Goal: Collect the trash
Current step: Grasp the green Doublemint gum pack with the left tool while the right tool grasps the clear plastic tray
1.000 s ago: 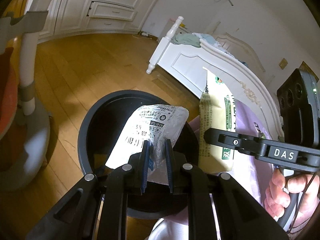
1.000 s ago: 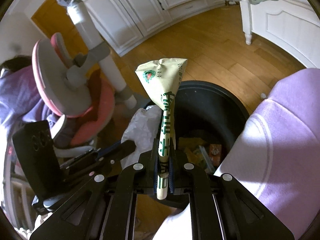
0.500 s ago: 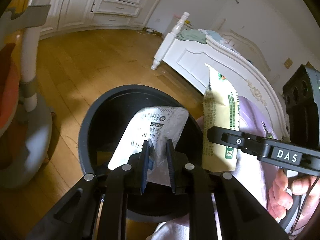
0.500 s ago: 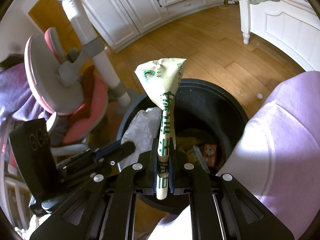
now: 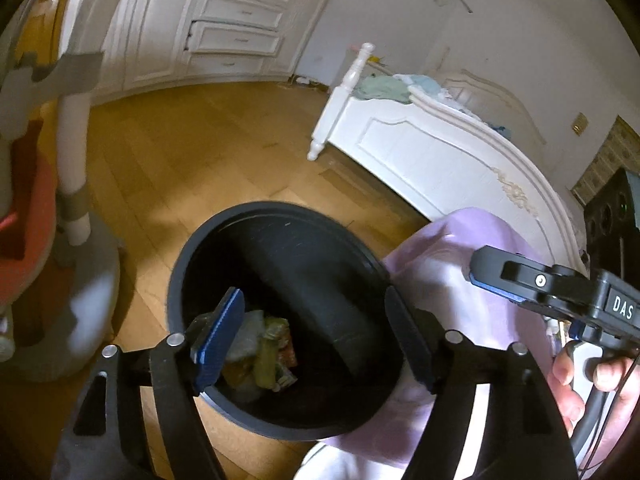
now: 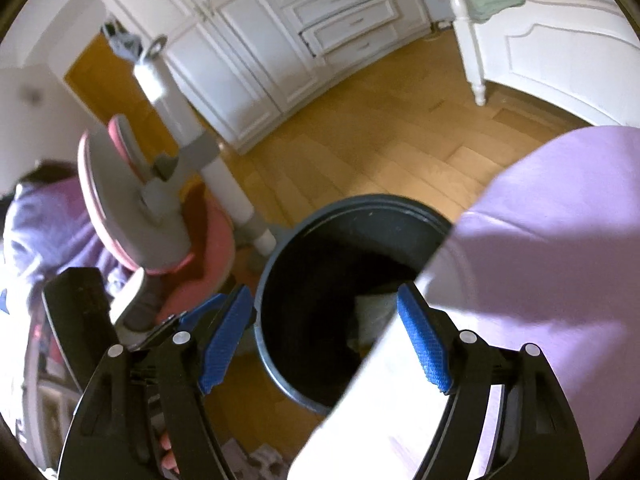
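Both the left tool (image 5: 316, 336) and right tool (image 6: 326, 340) have just been opening and now gape empty above the round black plastic bin (image 5: 224, 236). Crumpled wrappers (image 5: 260, 348) lie at its bottom; this drop looks done.

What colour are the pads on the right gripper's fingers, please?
Bright blue, with a fine textured surface, on black fingers; they show best in the right wrist view.

Black bin (image 5: 280, 248) on wooden floor (image 5: 192, 168)
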